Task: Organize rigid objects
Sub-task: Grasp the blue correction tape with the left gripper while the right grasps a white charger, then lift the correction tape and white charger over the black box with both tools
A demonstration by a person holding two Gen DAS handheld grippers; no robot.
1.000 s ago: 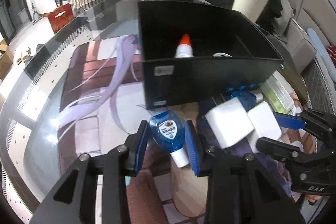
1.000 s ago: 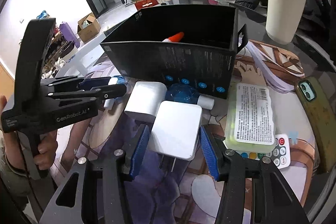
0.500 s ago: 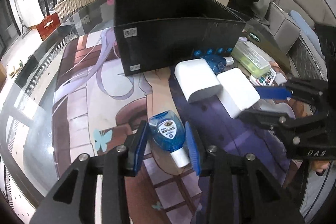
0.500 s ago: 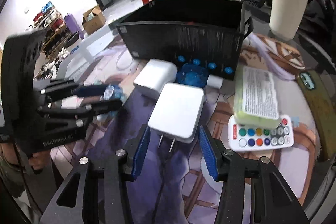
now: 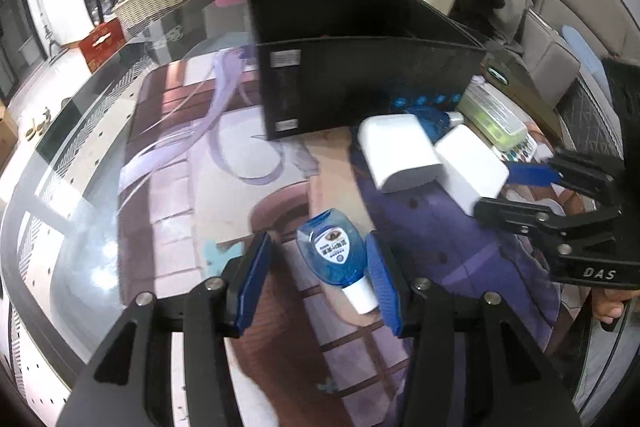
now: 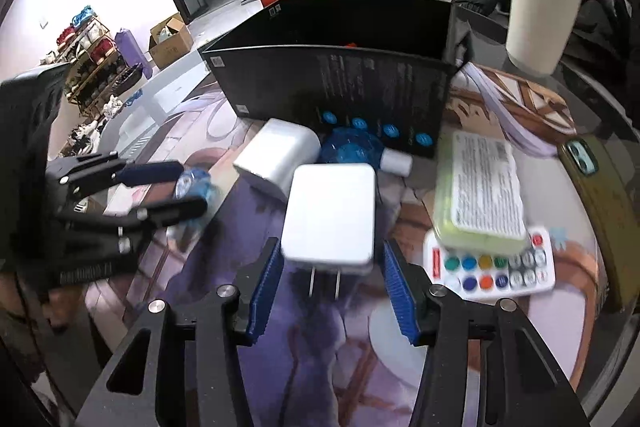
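While your spread left gripper (image 5: 318, 277) straddles the bottle (image 5: 334, 259), your spread right gripper (image 6: 332, 291) frames the charger (image 6: 330, 213), box (image 6: 340, 87) at twelve o'clock.

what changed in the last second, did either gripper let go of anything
The left gripper drew back from the black box, then opened: the blue bottle now sits loose between its fingers. The right gripper still brackets the white charger, open.
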